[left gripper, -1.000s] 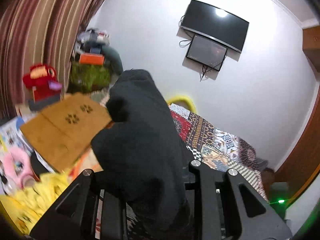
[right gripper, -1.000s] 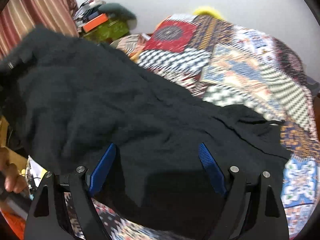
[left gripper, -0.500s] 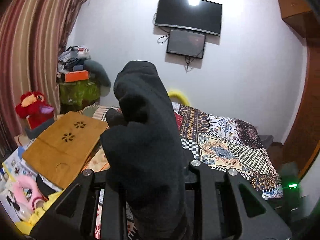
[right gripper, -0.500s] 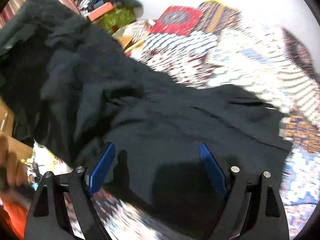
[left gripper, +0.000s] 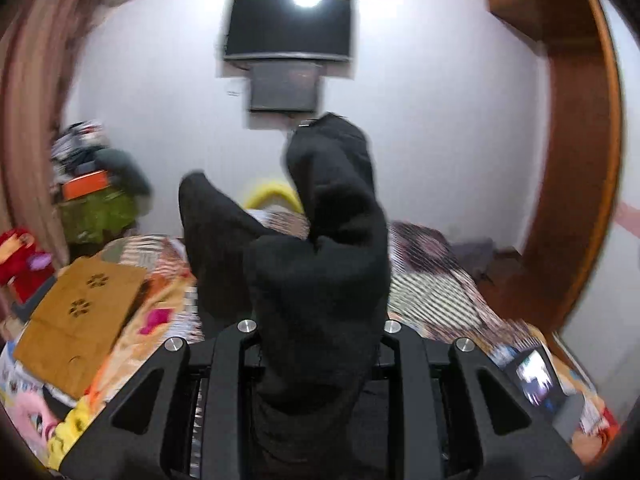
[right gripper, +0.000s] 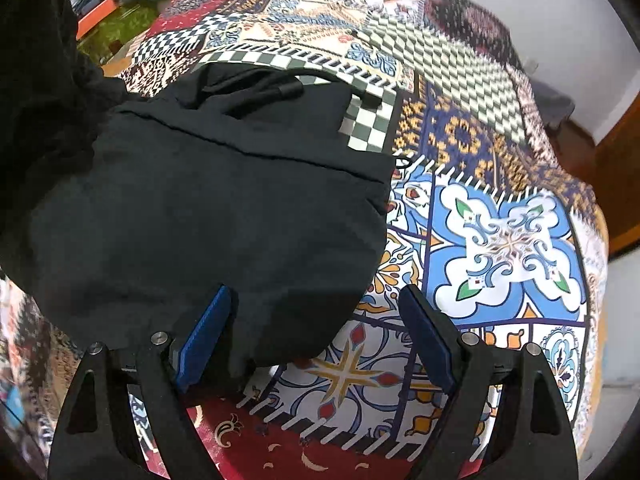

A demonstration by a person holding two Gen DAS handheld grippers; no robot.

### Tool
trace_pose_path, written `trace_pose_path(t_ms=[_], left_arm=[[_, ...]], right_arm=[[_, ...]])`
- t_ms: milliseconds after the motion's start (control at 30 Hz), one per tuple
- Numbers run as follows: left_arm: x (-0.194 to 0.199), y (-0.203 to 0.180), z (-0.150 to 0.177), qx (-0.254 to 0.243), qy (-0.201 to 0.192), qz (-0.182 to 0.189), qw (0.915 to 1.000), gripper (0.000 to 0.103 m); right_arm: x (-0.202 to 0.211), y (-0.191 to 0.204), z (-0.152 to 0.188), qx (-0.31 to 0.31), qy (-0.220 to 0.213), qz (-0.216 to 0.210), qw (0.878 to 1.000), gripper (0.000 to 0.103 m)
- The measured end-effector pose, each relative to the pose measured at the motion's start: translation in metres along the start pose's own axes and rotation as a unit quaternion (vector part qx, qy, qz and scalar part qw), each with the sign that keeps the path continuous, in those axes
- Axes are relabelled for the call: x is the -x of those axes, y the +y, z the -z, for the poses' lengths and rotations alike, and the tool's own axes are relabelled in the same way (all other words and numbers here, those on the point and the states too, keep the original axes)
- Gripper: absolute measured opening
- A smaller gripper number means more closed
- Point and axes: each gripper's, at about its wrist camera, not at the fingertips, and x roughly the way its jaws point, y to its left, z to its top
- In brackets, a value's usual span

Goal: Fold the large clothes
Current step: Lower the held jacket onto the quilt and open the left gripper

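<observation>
A large black garment (right gripper: pixel 208 208) lies partly spread on the patterned bedspread (right gripper: pixel 504 240), its left side rising out of the right wrist view. My right gripper (right gripper: pixel 316 332) is open just above the bed, its blue pads (right gripper: pixel 206 334) apart, with the garment's near edge lying between them. My left gripper (left gripper: pixel 320 332) is shut on a bunched part of the same black garment (left gripper: pixel 332 248) and holds it up in the air above the bed; the cloth hides its fingertips.
A wall TV (left gripper: pixel 288 26) and a smaller screen hang on the far wall. A brown cardboard piece (left gripper: pixel 80 312), toys and a green pile (left gripper: pixel 96 208) crowd the bed's left side. A wooden door frame (left gripper: pixel 576 160) stands right. A small device (left gripper: pixel 536 376) sits near right.
My left gripper has swung right and lifted, still gripping the cloth. My right gripper has moved right and lower over the bed; more bedspread shows and the garment has spread flatter.
</observation>
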Motion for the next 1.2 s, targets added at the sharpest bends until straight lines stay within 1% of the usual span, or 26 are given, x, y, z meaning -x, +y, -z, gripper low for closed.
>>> trace_pose_path(t_ms=[33, 67, 133, 200, 267, 300, 333, 367, 433, 467, 500, 567, 600, 633, 667, 733, 800, 867, 1000, 1100, 1200], left_arm=[[-0.002, -0.008, 0.002, -0.009, 0.008, 0.010, 0.9999, 0.025], [-0.008, -0.023, 0.007, -0.023, 0.025, 0.029, 0.9990, 0.025], [-0.019, -0.043, 0.018, -0.046, 0.059, 0.055, 0.9956, 0.025], [-0.034, -0.066, 0.039, -0.079, 0.112, 0.076, 0.9876, 0.025], [-0.045, -0.077, 0.060, -0.100, 0.157, 0.087, 0.9788, 0.025], [-0.052, -0.081, 0.073, -0.107, 0.187, 0.096, 0.9717, 0.025], [-0.056, -0.085, 0.081, -0.113, 0.205, 0.102, 0.9668, 0.026], [-0.060, -0.088, 0.092, -0.123, 0.231, 0.111, 0.9586, 0.027], [-0.060, -0.090, 0.106, -0.140, 0.254, 0.119, 0.9496, 0.031], [-0.057, -0.095, 0.111, -0.159, 0.258, 0.115, 0.9460, 0.031], [-0.052, -0.098, 0.114, -0.172, 0.256, 0.110, 0.9448, 0.033], [-0.047, -0.099, 0.114, -0.181, 0.261, 0.105, 0.9424, 0.040], [-0.048, -0.098, 0.113, -0.180, 0.267, 0.104, 0.9410, 0.045], [-0.046, -0.099, 0.113, -0.178, 0.269, 0.105, 0.9406, 0.053], [-0.043, -0.099, 0.111, -0.171, 0.273, 0.113, 0.9401, 0.058], [-0.041, -0.101, 0.107, -0.162, 0.278, 0.128, 0.9381, 0.072], [-0.036, -0.108, 0.105, -0.167, 0.278, 0.140, 0.9354, 0.078], [-0.028, -0.109, 0.101, -0.168, 0.272, 0.147, 0.9359, 0.079], [-0.013, -0.100, 0.085, -0.146, 0.265, 0.164, 0.9388, 0.079], [0.008, -0.089, 0.071, -0.144, 0.240, 0.190, 0.9410, 0.079], [0.023, -0.074, 0.055, -0.141, 0.212, 0.177, 0.9508, 0.080]], right_arm=[[0.008, -0.009, -0.001, -0.018, -0.007, -0.028, 0.999, 0.083], [0.017, -0.019, -0.001, -0.035, -0.017, -0.040, 0.998, 0.083], [0.034, -0.036, 0.005, -0.057, -0.036, -0.037, 0.997, 0.084], [0.049, -0.047, 0.011, -0.064, -0.051, -0.022, 0.996, 0.084], [0.063, -0.057, 0.021, -0.068, -0.065, 0.007, 0.996, 0.084], [0.069, -0.063, 0.025, -0.068, -0.071, 0.023, 0.995, 0.084], [0.072, -0.065, 0.029, -0.067, -0.074, 0.030, 0.995, 0.084], [0.073, -0.066, 0.030, -0.067, -0.075, 0.033, 0.994, 0.084], [0.075, -0.071, 0.035, -0.070, -0.077, 0.041, 0.994, 0.084], [0.076, -0.072, 0.037, -0.071, -0.078, 0.042, 0.994, 0.084], [0.076, -0.076, 0.036, -0.072, -0.078, 0.042, 0.993, 0.084], [0.078, -0.076, 0.036, -0.074, -0.082, 0.037, 0.993, 0.084], [0.085, -0.074, 0.040, -0.075, -0.084, 0.035, 0.993, 0.084], [0.088, -0.073, 0.040, -0.074, -0.088, 0.033, 0.993, 0.084], [0.091, -0.072, 0.040, -0.074, -0.092, 0.033, 0.992, 0.084], [0.099, -0.070, 0.040, -0.072, -0.103, 0.032, 0.992, 0.084], [0.109, -0.068, 0.040, -0.069, -0.114, 0.030, 0.991, 0.084], [0.117, -0.065, 0.040, -0.065, -0.125, 0.032, 0.990, 0.084], [0.129, -0.060, 0.041, -0.066, -0.141, 0.032, 0.987, 0.084], [0.137, -0.054, 0.041, -0.069, -0.151, 0.018, 0.986, 0.084], [0.143, -0.043, 0.040, -0.061, -0.159, 0.006, 0.985, 0.084]])
